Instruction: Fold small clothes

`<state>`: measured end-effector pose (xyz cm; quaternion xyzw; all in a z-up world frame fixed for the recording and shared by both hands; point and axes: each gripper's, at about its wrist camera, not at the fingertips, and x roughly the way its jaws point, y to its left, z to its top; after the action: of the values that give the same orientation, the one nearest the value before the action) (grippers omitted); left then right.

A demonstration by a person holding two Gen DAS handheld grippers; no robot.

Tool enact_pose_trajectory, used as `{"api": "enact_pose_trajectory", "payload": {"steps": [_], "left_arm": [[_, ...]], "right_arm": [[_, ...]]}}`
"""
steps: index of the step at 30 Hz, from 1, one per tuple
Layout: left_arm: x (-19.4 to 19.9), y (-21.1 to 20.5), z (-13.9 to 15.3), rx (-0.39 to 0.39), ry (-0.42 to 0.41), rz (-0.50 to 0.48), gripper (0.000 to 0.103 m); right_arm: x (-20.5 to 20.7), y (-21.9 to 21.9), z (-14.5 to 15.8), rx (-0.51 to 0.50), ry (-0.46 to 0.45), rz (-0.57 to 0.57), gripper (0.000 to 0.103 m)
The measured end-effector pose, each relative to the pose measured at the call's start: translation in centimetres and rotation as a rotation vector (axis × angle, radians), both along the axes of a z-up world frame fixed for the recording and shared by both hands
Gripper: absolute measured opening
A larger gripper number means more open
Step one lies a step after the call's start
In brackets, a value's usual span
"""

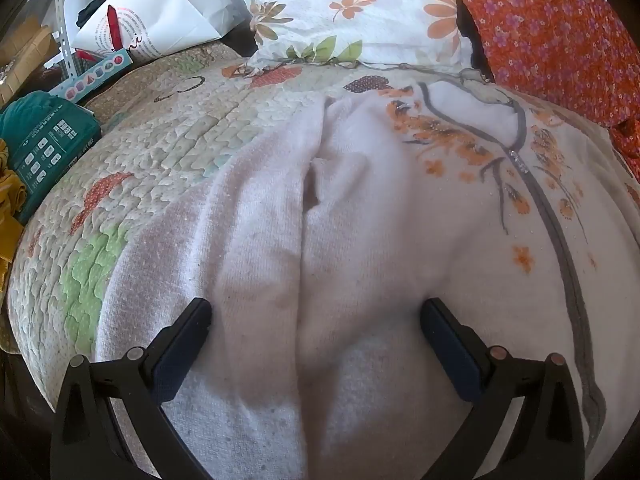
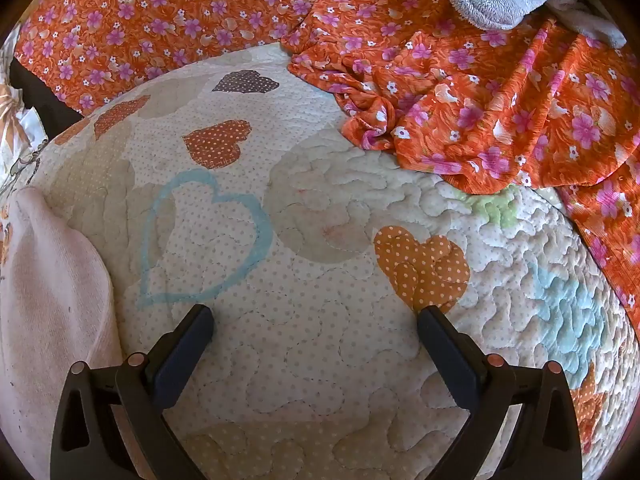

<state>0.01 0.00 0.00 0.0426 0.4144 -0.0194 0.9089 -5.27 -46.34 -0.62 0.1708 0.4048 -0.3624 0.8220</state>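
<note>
Left wrist: left gripper spread over white jacket; right gripper spread over bare quilt.

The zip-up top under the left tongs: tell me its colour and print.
White zip-up top with orange flowers and a grey zip; clearest in the left wrist view.

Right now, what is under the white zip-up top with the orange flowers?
The white zip-up top lies on the quilt with hearts, which shows around it. Anything else under it is covered.

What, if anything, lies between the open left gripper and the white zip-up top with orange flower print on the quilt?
Nothing visible. The left gripper hangs open directly over the white zip-up top, with only bare fabric between its fingers.
</note>
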Motion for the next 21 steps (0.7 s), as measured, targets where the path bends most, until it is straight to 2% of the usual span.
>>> {"api": "enact_pose_trajectory", "payload": {"steps": [21], "left_arm": [[0.11, -0.04, 0.05, 0.001, 0.002, -0.001, 0.103]], "right_arm": [[0.0, 0.0, 0.0, 0.0, 0.0, 0.0, 0.103]]}}
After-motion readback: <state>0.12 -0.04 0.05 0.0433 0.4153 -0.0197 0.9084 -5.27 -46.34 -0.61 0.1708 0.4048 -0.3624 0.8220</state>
